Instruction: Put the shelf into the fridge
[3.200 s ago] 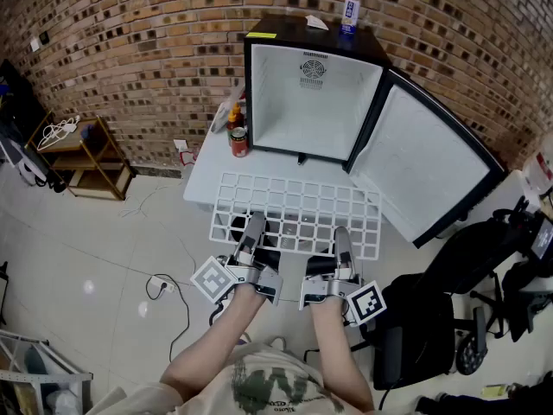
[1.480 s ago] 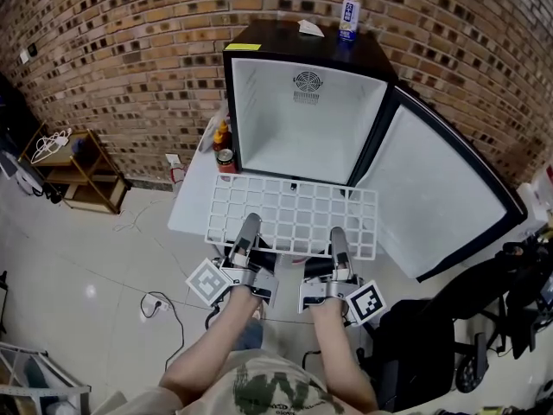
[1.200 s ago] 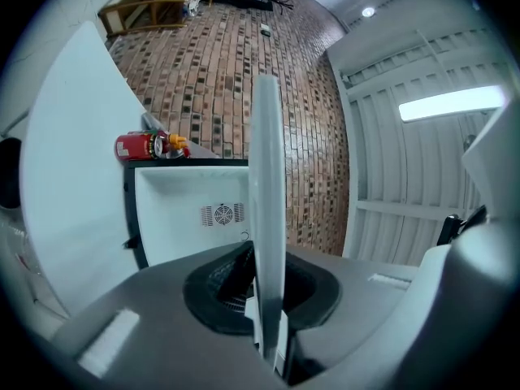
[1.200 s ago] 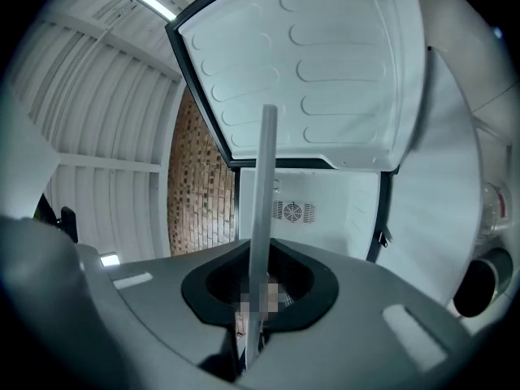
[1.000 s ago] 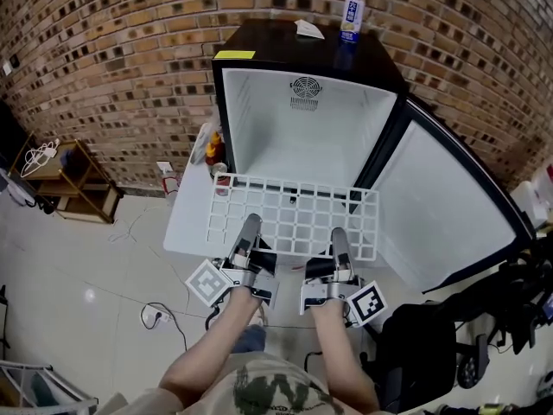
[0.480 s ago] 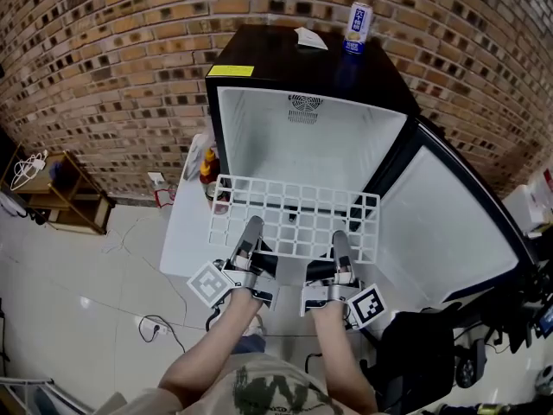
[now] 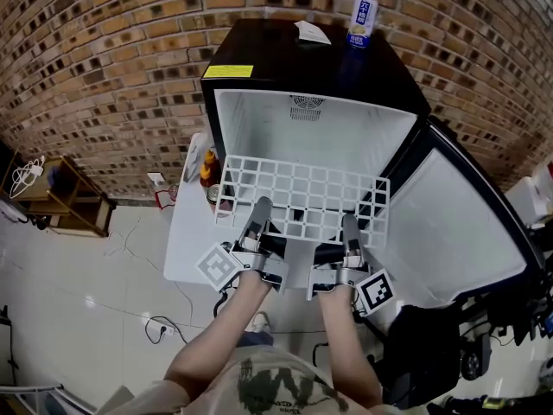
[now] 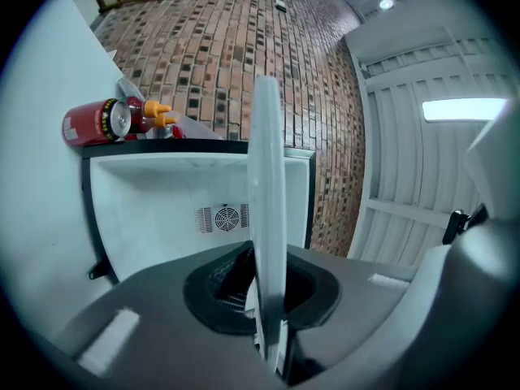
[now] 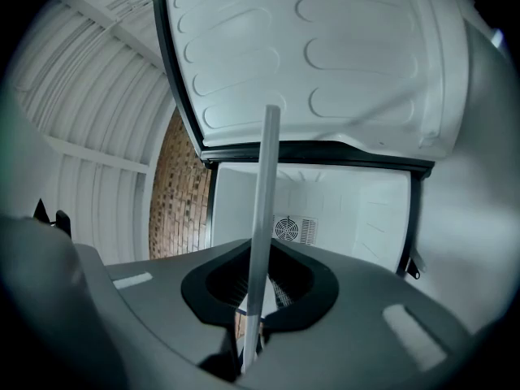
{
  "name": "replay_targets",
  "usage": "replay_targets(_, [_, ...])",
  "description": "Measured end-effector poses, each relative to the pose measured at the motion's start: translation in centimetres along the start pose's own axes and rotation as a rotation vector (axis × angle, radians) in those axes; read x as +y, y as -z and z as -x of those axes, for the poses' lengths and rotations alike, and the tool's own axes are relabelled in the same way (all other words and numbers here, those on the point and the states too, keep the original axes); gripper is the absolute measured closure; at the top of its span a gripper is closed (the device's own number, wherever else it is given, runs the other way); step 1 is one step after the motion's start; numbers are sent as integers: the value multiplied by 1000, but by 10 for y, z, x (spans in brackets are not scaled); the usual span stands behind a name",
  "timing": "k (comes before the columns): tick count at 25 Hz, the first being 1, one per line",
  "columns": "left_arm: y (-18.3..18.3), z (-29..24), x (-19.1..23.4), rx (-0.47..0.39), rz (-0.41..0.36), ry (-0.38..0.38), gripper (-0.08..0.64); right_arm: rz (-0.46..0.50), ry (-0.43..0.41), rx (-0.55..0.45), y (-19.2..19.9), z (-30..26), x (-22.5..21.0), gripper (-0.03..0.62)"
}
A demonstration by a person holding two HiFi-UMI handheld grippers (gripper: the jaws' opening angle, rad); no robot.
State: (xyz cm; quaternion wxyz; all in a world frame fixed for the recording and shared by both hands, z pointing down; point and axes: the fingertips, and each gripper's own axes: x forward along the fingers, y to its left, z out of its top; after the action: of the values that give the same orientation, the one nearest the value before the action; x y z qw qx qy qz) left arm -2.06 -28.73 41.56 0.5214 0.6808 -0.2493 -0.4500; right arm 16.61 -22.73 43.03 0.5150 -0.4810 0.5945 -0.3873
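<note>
The white wire shelf point(image 7: 298, 195) hangs level at the open mini fridge's point(image 7: 315, 132) mouth. The left claw point(image 7: 261, 207) and right claw point(image 7: 350, 225) each pinch its near edge. It looks light and stiff, though thin-railed and slick, so two spaced holds suit it.

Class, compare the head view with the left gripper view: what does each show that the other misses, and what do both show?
Only the head view: the blue-and-white can on top of the fridge, the open door, the right gripper and the whole grid of the shelf. Only the left gripper view: the left gripper up close, shut on the shelf's edge, and a ceiling light. Both: the fridge's white inside, its fan vent and the red can beside it.
</note>
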Motion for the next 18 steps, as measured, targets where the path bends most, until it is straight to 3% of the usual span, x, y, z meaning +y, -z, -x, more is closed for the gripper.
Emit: replay_targets(18, [-6,-28,9,77,40,-9,548,35,12,-49,-5,-22,2,565])
